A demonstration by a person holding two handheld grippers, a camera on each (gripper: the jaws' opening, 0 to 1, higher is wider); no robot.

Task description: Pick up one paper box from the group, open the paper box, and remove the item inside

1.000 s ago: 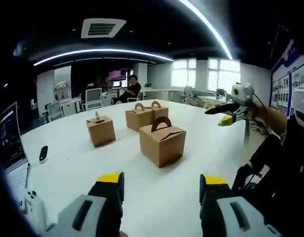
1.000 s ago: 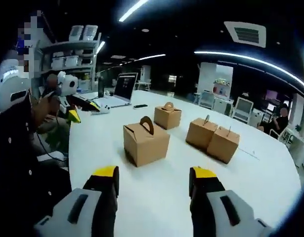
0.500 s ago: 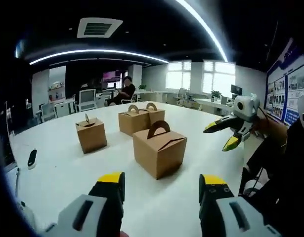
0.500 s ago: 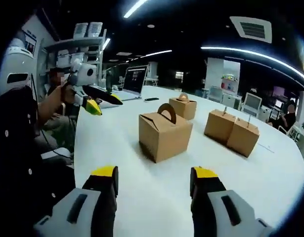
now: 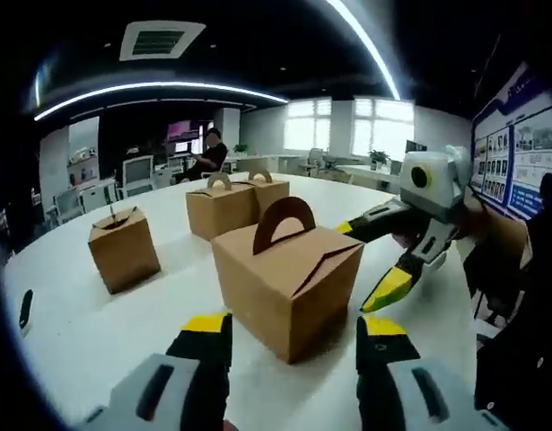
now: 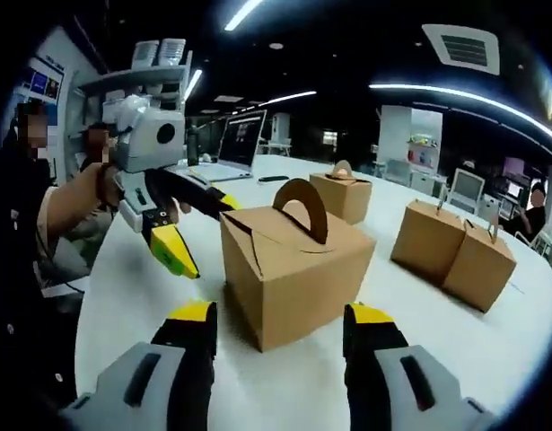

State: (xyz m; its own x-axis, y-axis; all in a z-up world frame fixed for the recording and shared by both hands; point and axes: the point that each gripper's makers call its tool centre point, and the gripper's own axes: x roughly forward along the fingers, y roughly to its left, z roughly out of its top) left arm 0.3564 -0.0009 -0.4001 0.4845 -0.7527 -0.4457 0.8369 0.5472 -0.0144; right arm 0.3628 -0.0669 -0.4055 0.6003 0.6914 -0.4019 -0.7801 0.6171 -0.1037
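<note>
Nearest paper box [image 5: 287,278] — table [image 5: 69,332] room leftward

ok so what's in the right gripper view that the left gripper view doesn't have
Right gripper view: an open laptop at the table's far edge, with shelves of bins behind. Left gripper view: bright windows and a poster wall. Both: the nearest paper box with its arched handle between open tool tips, the opposite tool beside it, three more boxes behind on the white table, and a seated person.
</note>
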